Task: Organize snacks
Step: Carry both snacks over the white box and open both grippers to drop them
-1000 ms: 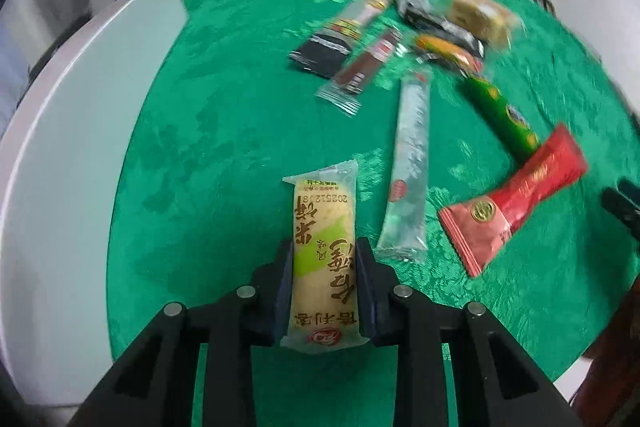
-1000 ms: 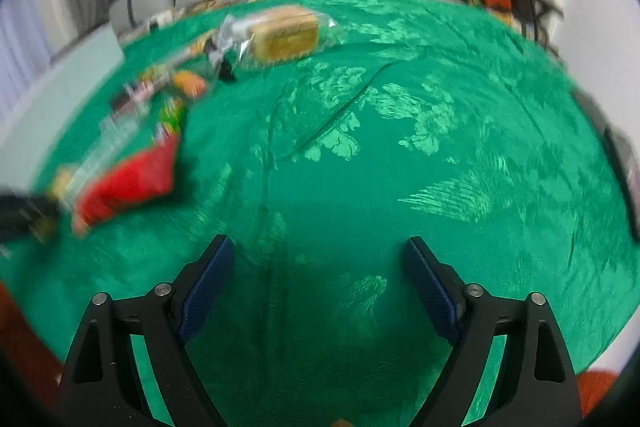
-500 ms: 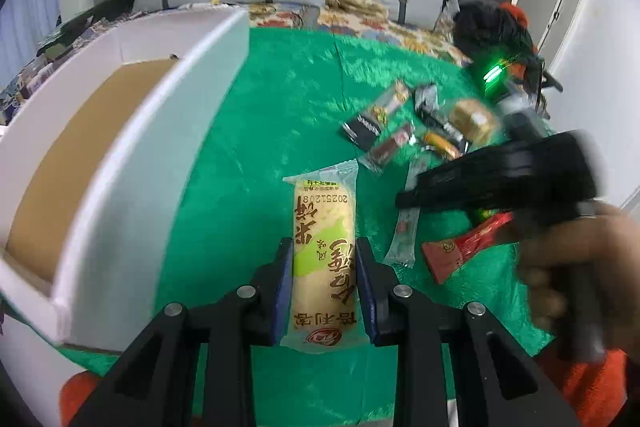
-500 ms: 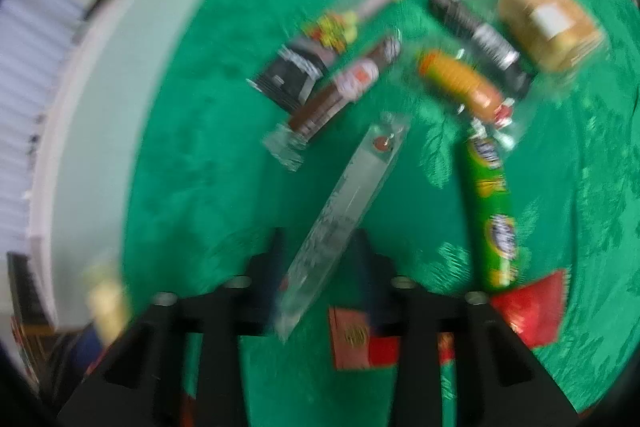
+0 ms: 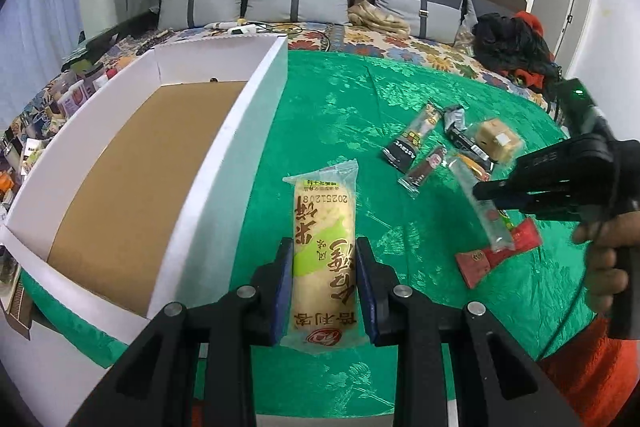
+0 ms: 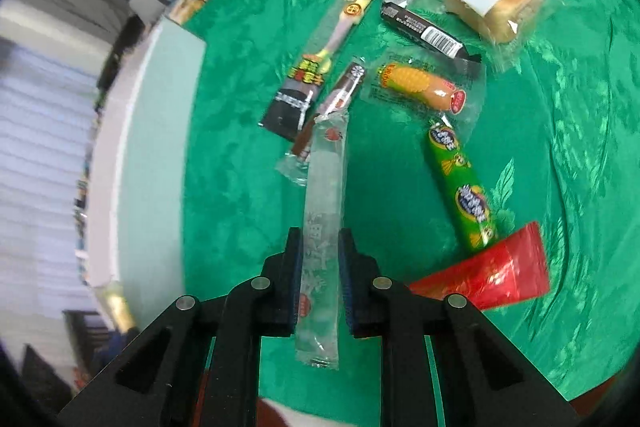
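Snacks: light, crinkly, slippery. Left gripper [image 5: 323, 285] clamps rice cracker pack [image 5: 323, 259] mid-body; right gripper [image 6: 320, 281] pinches clear stick pouch [image 6: 323, 227] near its end.

Even, bright indoor light falls across the green cloth [image 5: 400, 99], whose satin weave throws pale sheen in both views. Fisheye curvature bends the white box [image 5: 224, 163] and headboard, with black vignette at the corners. The left wrist view is sharp; the right wrist view smears at its left edge, and clear wrappers glint. Shadows stay soft.
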